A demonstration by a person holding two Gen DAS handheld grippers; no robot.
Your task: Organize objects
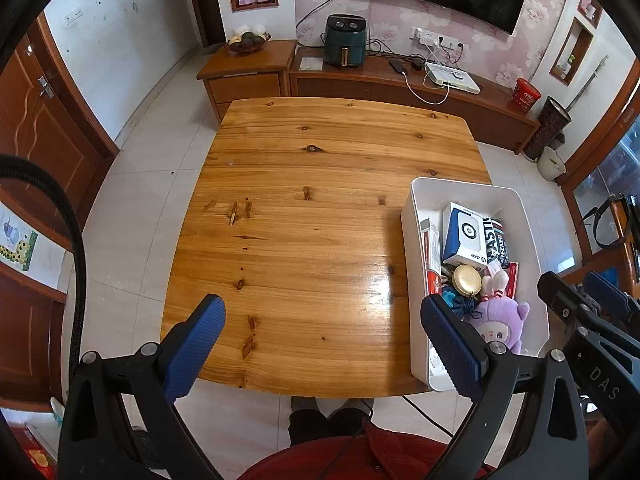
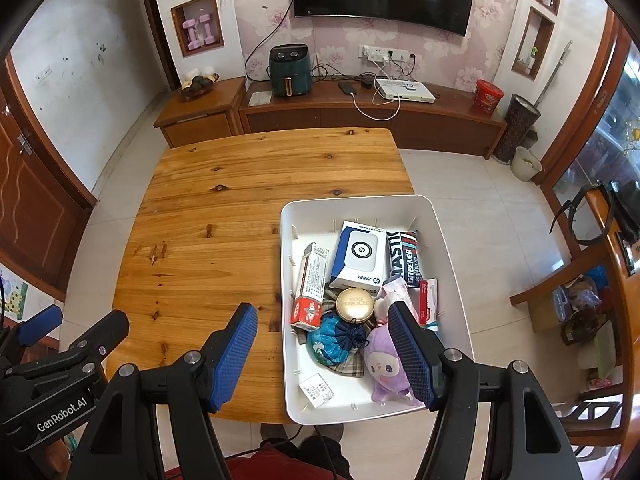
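A white bin point(image 2: 356, 210) stands at the near right corner of the wooden table point(image 2: 200, 240). Inside lie a white-and-blue box point(image 2: 360, 256), a red-and-white carton point(image 2: 310, 284), a gold round tin point(image 2: 355, 305), a blue pouch point(image 2: 332, 340), a purple plush doll point(image 2: 384, 364) and a black packet point(image 2: 404, 258). My right gripper point(image 2: 324, 356) hangs open over the bin's near left part, holding nothing. My left gripper point(image 1: 324, 340) is open above the bare table point(image 1: 312, 208), left of the bin point(image 1: 460, 192), with nothing between its pads.
A person's red garment point(image 1: 360, 460) and feet show below the table's near edge. A low wooden cabinet point(image 1: 400, 88) with an air fryer point(image 1: 346, 40) lines the far wall. A wooden chair point(image 2: 560, 300) stands to the right of the table, a door point(image 1: 40, 128) to the left.
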